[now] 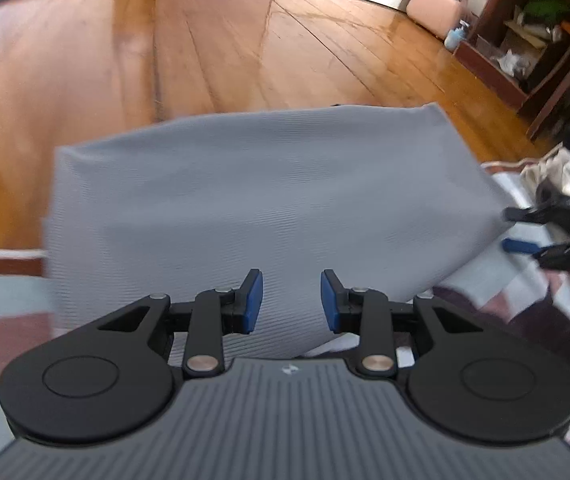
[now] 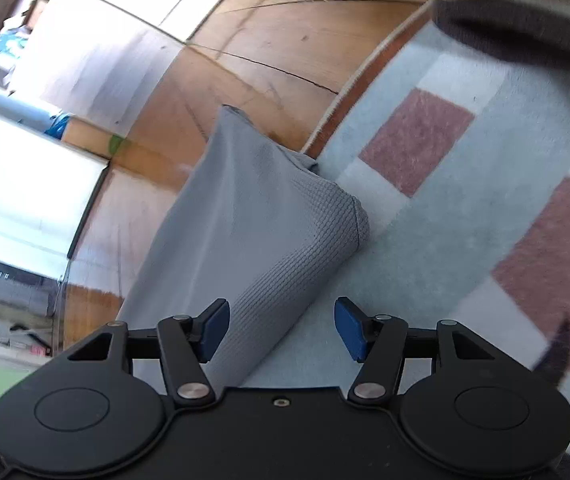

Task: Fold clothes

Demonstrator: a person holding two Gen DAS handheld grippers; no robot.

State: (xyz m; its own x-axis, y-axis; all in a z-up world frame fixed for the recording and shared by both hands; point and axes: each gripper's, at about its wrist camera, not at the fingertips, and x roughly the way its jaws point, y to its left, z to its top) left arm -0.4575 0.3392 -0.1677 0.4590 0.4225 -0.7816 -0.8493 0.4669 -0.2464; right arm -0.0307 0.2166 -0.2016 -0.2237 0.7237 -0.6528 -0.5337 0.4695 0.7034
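Both grippers (image 1: 291, 300) (image 2: 281, 328) open, empty, prob. above grey garment (image 1: 253, 200)

Upper right: a pink case (image 1: 437, 8) beside a dark wooden shelf (image 1: 533, 40) on the wood floor (image 1: 205, 48); a checked rug (image 2: 465, 184) fills the right.

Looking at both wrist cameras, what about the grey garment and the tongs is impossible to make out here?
- Grey garment: its type is unclear; left wrist view is motion-blurred and its near edge is hidden behind the left tongs.
- Garment's lower end: hidden by the right tongs in the right wrist view.
- Right tongs in the left view: cut off by the frame edge.
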